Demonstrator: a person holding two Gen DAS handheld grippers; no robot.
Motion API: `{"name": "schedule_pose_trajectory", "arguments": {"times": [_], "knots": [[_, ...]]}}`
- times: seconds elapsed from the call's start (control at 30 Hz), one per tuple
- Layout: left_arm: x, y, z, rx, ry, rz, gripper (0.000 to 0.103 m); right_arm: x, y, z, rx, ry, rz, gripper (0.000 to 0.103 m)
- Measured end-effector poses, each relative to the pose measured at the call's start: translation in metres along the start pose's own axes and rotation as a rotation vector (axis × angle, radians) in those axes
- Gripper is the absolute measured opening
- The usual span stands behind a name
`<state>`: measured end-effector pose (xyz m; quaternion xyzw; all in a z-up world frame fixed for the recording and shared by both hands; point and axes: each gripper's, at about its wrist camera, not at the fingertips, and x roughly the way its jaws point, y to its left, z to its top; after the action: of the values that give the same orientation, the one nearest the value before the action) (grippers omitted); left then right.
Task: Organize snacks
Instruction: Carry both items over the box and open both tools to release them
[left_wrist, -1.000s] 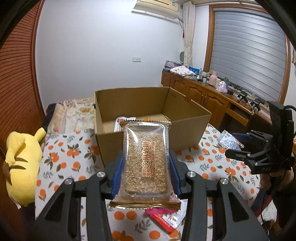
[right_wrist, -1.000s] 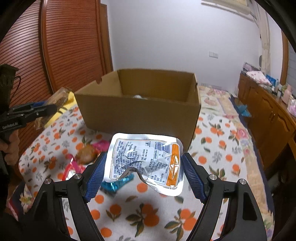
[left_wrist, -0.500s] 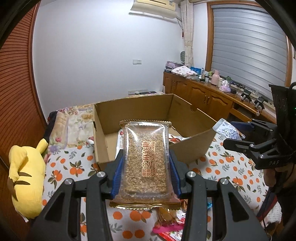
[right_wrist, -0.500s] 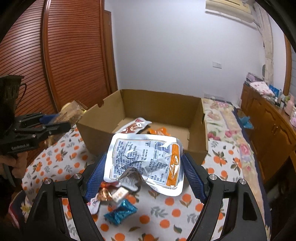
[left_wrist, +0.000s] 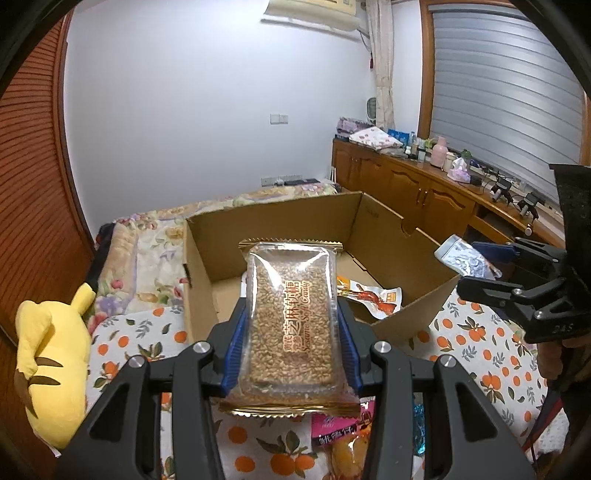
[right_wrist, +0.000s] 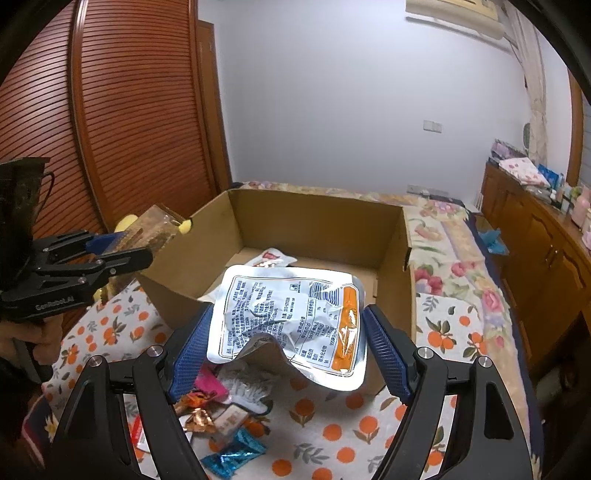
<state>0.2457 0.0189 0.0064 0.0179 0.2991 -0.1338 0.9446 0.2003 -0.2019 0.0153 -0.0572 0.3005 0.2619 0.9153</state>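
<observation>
My left gripper (left_wrist: 290, 347) is shut on a clear sesame candy bar pack (left_wrist: 291, 317), held lengthwise above the near wall of the open cardboard box (left_wrist: 384, 229). In the right wrist view my right gripper (right_wrist: 288, 343) is shut on a crumpled silver snack pouch (right_wrist: 291, 321) with an orange stripe, over the box's (right_wrist: 317, 218) near edge. A few snack packets (left_wrist: 369, 295) lie on the box floor. Each gripper shows in the other's view: the right gripper (left_wrist: 476, 269) at the right, the left gripper (right_wrist: 147, 240) at the left.
Loose wrapped snacks (right_wrist: 221, 413) lie on the orange-print cloth (right_wrist: 332, 432) below the grippers. A yellow plush toy (left_wrist: 51, 354) sits at the left. A wooden cabinet (left_wrist: 413, 188) with bottles runs along the right wall. A person's hand (right_wrist: 37, 332) grips the left handle.
Both grippers have risen and moved toward the box with their packs, so the box's inside and the packets on its floor now show. Their grips are unchanged.
</observation>
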Motion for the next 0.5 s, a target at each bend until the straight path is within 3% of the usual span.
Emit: {"name": "schedule_pose_trajectory", "arguments": {"times": [0.5], "knots": [[0.041,0.003,0.009,-0.009,0.082,0.014,0.044,0.026,-0.021,0.01,0.045,0.041,0.015,0.082]]}}
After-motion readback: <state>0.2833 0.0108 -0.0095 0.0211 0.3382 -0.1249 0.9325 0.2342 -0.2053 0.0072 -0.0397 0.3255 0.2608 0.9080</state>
